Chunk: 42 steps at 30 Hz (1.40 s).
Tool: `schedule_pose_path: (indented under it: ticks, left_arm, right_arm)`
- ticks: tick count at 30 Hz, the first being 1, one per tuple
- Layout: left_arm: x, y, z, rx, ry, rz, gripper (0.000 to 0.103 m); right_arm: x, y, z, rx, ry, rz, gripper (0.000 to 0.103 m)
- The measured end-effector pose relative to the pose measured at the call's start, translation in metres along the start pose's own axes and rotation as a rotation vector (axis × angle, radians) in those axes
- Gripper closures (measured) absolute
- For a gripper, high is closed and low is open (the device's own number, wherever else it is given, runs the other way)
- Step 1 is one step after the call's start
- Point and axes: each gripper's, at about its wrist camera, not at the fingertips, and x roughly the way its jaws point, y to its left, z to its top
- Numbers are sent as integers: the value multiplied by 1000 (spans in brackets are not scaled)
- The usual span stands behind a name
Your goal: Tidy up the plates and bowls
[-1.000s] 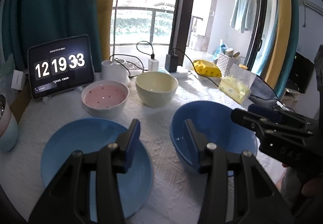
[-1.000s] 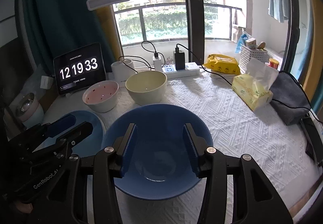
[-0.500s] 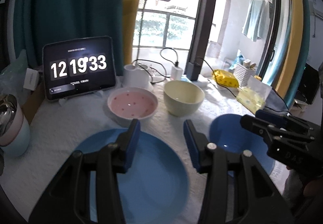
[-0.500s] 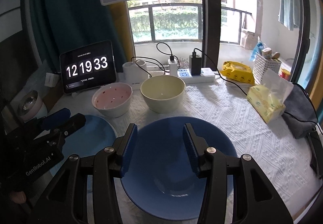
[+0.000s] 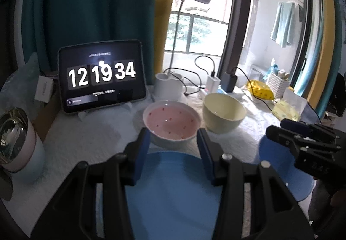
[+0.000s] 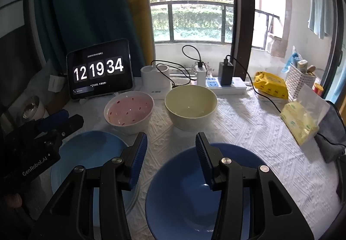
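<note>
A light blue plate (image 5: 173, 192) lies at the front left of the white cloth and also shows in the right wrist view (image 6: 93, 149). A dark blue bowl (image 6: 194, 196) sits to its right, seen too in the left wrist view (image 5: 274, 162). Behind stand a pink speckled bowl (image 5: 170, 121) (image 6: 129, 111) and a cream bowl (image 5: 223, 110) (image 6: 190, 105). My left gripper (image 5: 173, 142) is open and empty above the plate's far edge, pointing at the pink bowl. My right gripper (image 6: 172, 149) is open and empty above the blue bowl's far left rim.
A tablet clock (image 5: 101, 79), a desk lamp base (image 5: 168, 88), a power strip with chargers (image 6: 225, 84) and cables line the back. A tissue pack (image 6: 300, 121), yellow bag (image 6: 270, 84) and grey cloth (image 6: 330, 138) lie right. A metal-lidded cup (image 5: 17, 142) stands left.
Both grippers have pulled back and swung left. The left now faces the plate and pink bowl instead of the gap between plate and blue bowl. The dishes have not moved.
</note>
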Motion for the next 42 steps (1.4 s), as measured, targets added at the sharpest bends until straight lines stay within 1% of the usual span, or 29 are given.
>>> schedule_pose_path:
  ticks: [11,17,19,20,21,27,34,36,39,42]
  left_arm:
    - [23,17,15,-6,17,13,56]
    - [42,27,23,-12,44,12,55]
    - [48,29,24,-15,60,4,49]
    - [51,31,24,-18,64,2,39]
    - [55,33,24,-27,68,-2,37]
    - [79,43,26,-60,118,5,37]
    - [102,50,30,-89,176,11,37]
    - [110,49,31,-91,188,10,37]
    - [121,47,31,-96,228,4,37]
    - [131,45,29,-97,260,1,37]
  right_arm:
    - [31,12,18,-5,15,27,54]
    - [48,17,28,1,23,35,54]
    - [54,18,30,6,28,36,54]
    - [58,18,32,7,31,37,54]
    - [61,19,33,10,36,38,54]
    - [82,26,41,14,65,43,54]
    - [105,30,54,9,131,28,54]
    - [116,30,57,16,175,39,54]
    - [132,27,63,44,246,59,54]
    - [149,21,67,70,308,50,54]
